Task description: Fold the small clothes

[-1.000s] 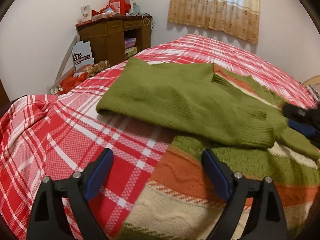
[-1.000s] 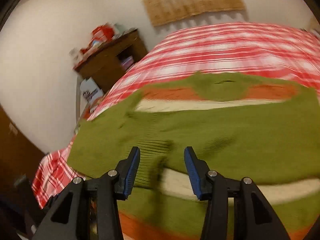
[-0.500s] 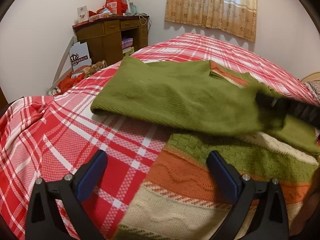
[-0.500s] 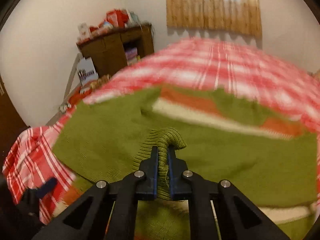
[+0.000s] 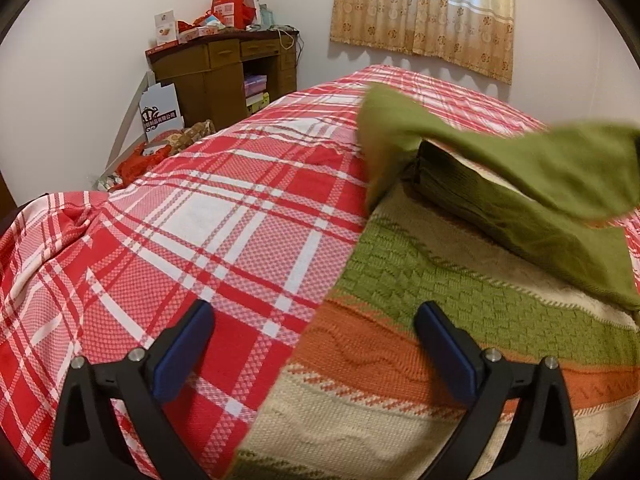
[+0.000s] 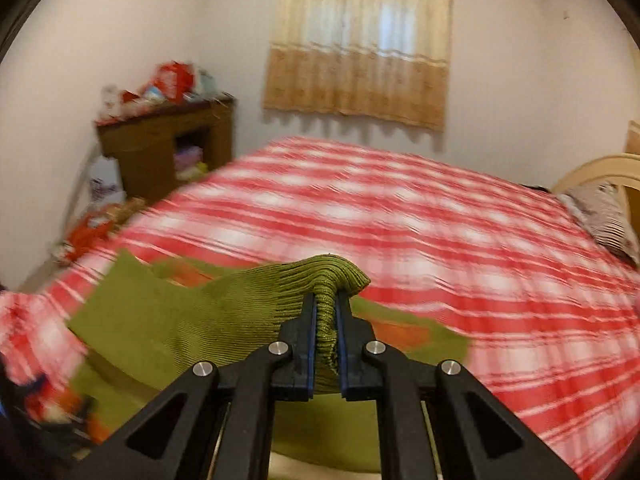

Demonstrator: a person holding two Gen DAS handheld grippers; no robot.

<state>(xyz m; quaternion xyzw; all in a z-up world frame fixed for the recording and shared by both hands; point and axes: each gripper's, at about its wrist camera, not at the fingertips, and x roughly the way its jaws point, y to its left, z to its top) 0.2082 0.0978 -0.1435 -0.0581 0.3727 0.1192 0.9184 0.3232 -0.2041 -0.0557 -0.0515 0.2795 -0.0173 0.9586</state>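
Blurring sleeve (image 6: 224, 312) pinched in right tool (image 6: 325, 320).

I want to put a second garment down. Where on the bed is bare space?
Free: the red plaid bedspread left of the striped sweater, toward the wooden desk, and the far side under the curtain. Crowded: the near right, under the lifted green sleeve.

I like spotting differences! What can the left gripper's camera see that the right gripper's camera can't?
Only the left wrist view shows the open left gripper and the sweater's striped knitted front. Only the right wrist view shows the right gripper shut on the green ribbed sleeve cuff and a patterned pillow. Both show the red plaid bedspread, brown wooden desk and beige curtain.
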